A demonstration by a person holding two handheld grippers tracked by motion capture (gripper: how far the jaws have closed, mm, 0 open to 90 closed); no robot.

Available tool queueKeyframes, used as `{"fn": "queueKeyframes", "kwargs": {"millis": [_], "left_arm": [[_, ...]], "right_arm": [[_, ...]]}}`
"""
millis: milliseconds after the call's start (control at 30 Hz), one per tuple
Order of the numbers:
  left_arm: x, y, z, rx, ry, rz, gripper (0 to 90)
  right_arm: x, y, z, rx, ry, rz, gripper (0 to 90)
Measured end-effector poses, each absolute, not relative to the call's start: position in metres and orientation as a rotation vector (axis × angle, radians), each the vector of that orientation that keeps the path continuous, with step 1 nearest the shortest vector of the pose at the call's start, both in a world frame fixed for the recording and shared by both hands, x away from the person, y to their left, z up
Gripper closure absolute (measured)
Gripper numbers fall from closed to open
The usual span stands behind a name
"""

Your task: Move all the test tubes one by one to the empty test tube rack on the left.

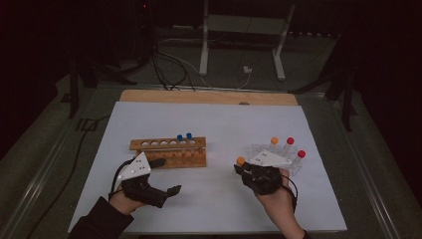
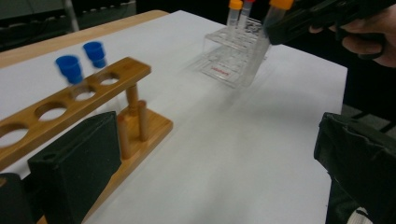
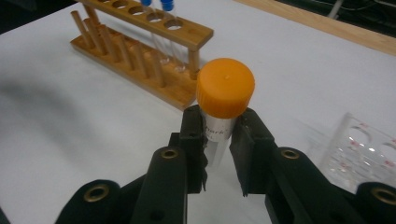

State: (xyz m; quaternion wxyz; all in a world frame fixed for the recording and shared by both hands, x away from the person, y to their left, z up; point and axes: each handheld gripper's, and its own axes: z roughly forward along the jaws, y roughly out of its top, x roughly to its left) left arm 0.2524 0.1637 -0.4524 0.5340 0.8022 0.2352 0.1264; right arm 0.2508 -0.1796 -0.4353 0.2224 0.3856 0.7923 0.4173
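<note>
An orange-capped tube (image 3: 223, 109) is being gripped by the right gripper (image 3: 218, 140), probably for transfer to the wooden rack (image 1: 168, 152); the left gripper (image 1: 160, 175) is being held wide open, empty, beside it.

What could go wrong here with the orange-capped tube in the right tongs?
The right tongs pinch the orange-capped tube just below its cap, so it might tilt or slip. The wooden rack already holds two blue-capped tubes; a careless approach could knock them. The open left tongs sit close beside that rack.
</note>
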Motion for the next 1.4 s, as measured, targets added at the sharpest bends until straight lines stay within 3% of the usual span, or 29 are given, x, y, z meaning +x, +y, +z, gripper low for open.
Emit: {"fn": "queueKeyframes", "kwargs": {"millis": [433, 833, 1100, 1400], "left_arm": [[0.258, 0.129, -0.444, 1.960, 0.452, 0.243, 1.9], [0.268, 0.096, -0.433, 1.946, 0.378, 0.217, 8.2], [0.275, 0.076, -0.424, 1.947, 0.361, 0.233, 25.5], [0.281, 0.053, -0.425, 1.951, 0.359, 0.225, 39.0]], "right_arm": [[0.246, -0.167, -0.441, 1.016, 2.238, 1.162, 75.0], [0.241, -0.156, -0.446, 0.974, 2.271, 1.155, 75.0], [0.240, -0.154, -0.447, 0.963, 2.281, 1.155, 75.0], [0.240, -0.153, -0.448, 0.956, 2.286, 1.151, 75.0]]}}
